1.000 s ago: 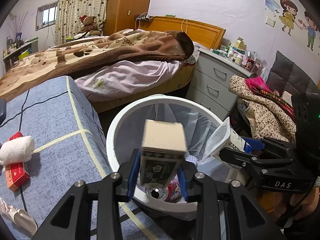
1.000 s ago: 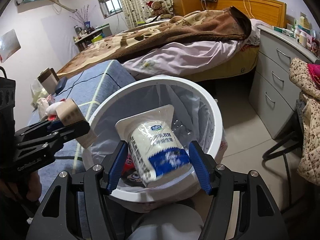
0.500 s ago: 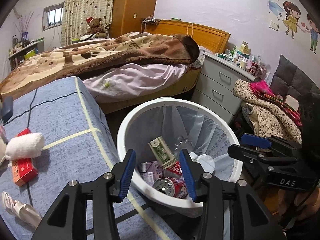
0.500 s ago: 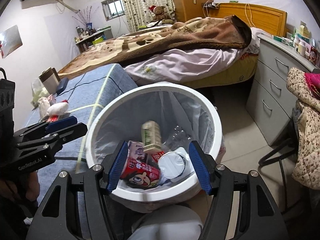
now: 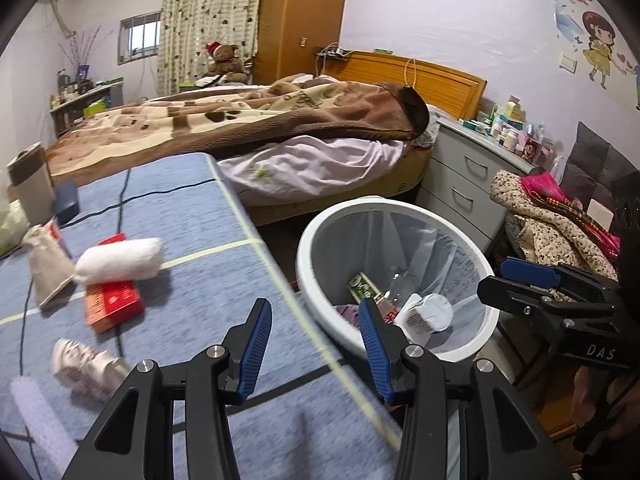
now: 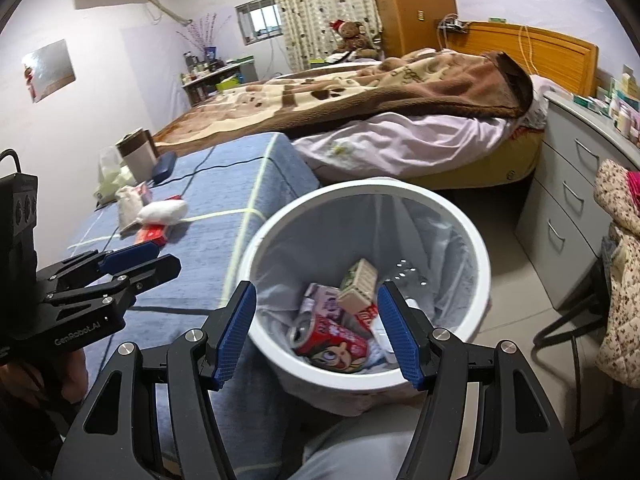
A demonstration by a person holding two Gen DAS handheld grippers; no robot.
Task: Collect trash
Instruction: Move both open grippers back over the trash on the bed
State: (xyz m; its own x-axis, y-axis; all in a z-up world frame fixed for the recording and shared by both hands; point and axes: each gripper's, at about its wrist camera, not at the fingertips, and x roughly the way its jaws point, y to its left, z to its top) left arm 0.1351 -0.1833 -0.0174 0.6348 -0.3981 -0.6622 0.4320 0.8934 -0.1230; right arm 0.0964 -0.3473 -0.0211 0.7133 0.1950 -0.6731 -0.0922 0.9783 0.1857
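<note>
The white trash bin [image 5: 310,240] [image 6: 360,186] with a clear liner stands beside the blue-covered table [image 5: 180,216]. Inside it lie a green and beige carton [image 6: 357,286] [image 5: 364,286], a red can [image 6: 332,342] and a white pouch [image 5: 426,314]. My left gripper [image 5: 314,312] is open and empty, over the table's edge next to the bin. My right gripper [image 6: 316,296] hangs open and empty above the bin. On the table lie a white roll [image 5: 120,260], a red box [image 5: 114,304], a beige pouch [image 5: 48,264] and a crumpled wrapper [image 5: 86,364].
A bed with a brown blanket [image 5: 280,120] lies behind the bin. A grey drawer chest [image 5: 464,176] and a chair heaped with clothes [image 5: 552,220] are to the right. A cable [image 5: 120,208], a dark case [image 5: 66,200] and a cup [image 5: 28,184] sit on the table's far side.
The carton left my left gripper and the white pouch left my right gripper; both now lie in the bin. My left gripper swung left toward the table.
</note>
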